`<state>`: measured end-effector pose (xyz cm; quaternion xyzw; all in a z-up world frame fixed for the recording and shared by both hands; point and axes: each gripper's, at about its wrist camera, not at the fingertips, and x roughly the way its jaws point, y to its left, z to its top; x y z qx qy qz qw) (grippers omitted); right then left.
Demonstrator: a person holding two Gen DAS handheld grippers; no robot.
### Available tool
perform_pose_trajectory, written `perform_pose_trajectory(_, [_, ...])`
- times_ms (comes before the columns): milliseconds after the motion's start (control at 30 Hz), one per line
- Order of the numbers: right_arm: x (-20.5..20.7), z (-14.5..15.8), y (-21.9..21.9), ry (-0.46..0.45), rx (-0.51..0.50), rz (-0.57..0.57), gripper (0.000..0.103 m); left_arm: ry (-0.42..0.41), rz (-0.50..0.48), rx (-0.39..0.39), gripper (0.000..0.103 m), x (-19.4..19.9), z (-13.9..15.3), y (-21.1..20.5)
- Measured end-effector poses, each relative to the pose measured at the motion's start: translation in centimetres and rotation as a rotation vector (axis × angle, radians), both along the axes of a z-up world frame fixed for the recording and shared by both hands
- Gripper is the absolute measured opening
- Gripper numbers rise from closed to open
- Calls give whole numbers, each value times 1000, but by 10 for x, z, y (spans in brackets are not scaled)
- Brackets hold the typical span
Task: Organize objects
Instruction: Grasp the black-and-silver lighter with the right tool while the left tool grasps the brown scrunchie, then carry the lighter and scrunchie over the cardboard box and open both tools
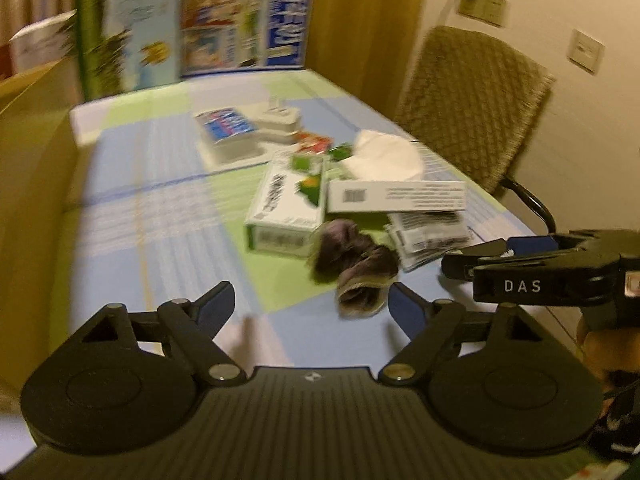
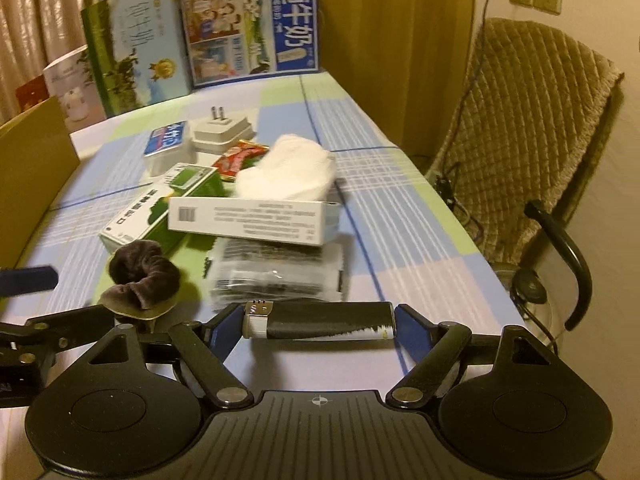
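R gripper (image 2: 319, 322) is clamped on a dark lighter (image 2: 320, 325), held end to end, long axis crosswise between the 2 pads. L gripper (image 1: 311, 307) is spread, holding nothing. A dark scrunchie (image 1: 352, 266) lies on the table (image 1: 160, 208) just ahead of L's tips, slightly R of center, so L is nearer. Boxes & packets sit beyond it.

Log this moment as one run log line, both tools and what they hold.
left tool: open, empty, above table | right tool: shut on black lighter, held crosswise | purple scrunchie: on checked tablecloth, untouched
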<state>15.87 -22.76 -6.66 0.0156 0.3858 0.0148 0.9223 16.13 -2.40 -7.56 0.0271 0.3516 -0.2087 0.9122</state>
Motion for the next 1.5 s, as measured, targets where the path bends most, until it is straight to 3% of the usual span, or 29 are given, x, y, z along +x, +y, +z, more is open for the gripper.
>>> perform_pose_trajectory(300, [0, -1, -6, 12, 6, -38, 78, -56, -204, 70, 72, 24, -10, -25])
perform_pose_trajectory(400, [1, -1, -6, 14, 8, -33, 78, -49, -249, 84, 57, 28, -14, -30])
perform_pose_trajectory(467, [1, -1, -5, 13, 15, -33, 78, -30, -267, 95, 40, 29, -17, -33])
perform_pose_trajectory(500, [1, 0, -5, 11, 16, -33, 78, -23, -266, 93, 36, 29, -18, -33])
perform_pose_trajectory(567, [1, 2, -3, 5, 20, -28, 78, -11, -250, 77, 24, 27, -17, -32])
perform_pose_trajectory(933, [-13, 29, 14, -69, 56, 20, 78, 35, -19, 41, 19, 4, 7, -11])
perform_pose_trajectory(1133, [-26, 55, 36, -125, 109, 77, 78, 17, 75, 4, 19, -14, 46, 11])
perform_pose_trajectory(1500, [-39, 117, 130, -222, 208, 356, 78, -79, 268, -4, 19, -47, 137, 102])
